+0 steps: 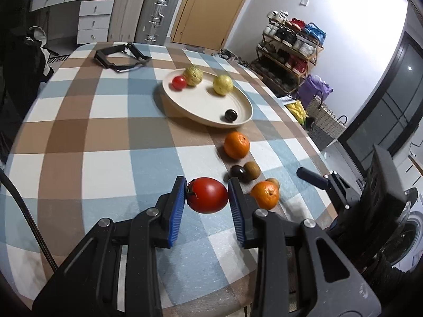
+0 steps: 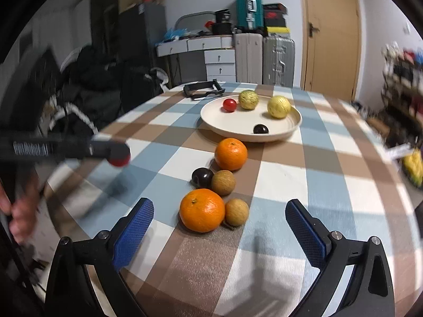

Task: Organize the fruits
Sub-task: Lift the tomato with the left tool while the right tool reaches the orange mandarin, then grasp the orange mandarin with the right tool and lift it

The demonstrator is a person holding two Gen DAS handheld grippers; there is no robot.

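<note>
My left gripper [image 1: 207, 195] is shut on a red tomato [image 1: 208, 195] and holds it above the checked tablecloth; it shows blurred in the right wrist view [image 2: 119, 158]. My right gripper [image 2: 219, 214] is open and empty, just short of the near orange [image 2: 202, 209]. A cream plate [image 2: 238, 129] holds a small red tomato [image 2: 229, 105], two yellow fruits [image 2: 248, 99] [image 2: 278, 106] and a dark plum [image 2: 261, 129]. On the cloth lie a far orange [image 2: 230, 154], a dark plum [image 2: 202, 177] and two brown kiwis [image 2: 223, 182] [image 2: 236, 211].
A black frame-like object [image 2: 203, 89] lies at the table's far end. Suitcases [image 2: 277, 60], drawers and a door stand behind. A shoe rack [image 1: 290, 50] and bags are right of the table. The table's right edge runs near the fruit row.
</note>
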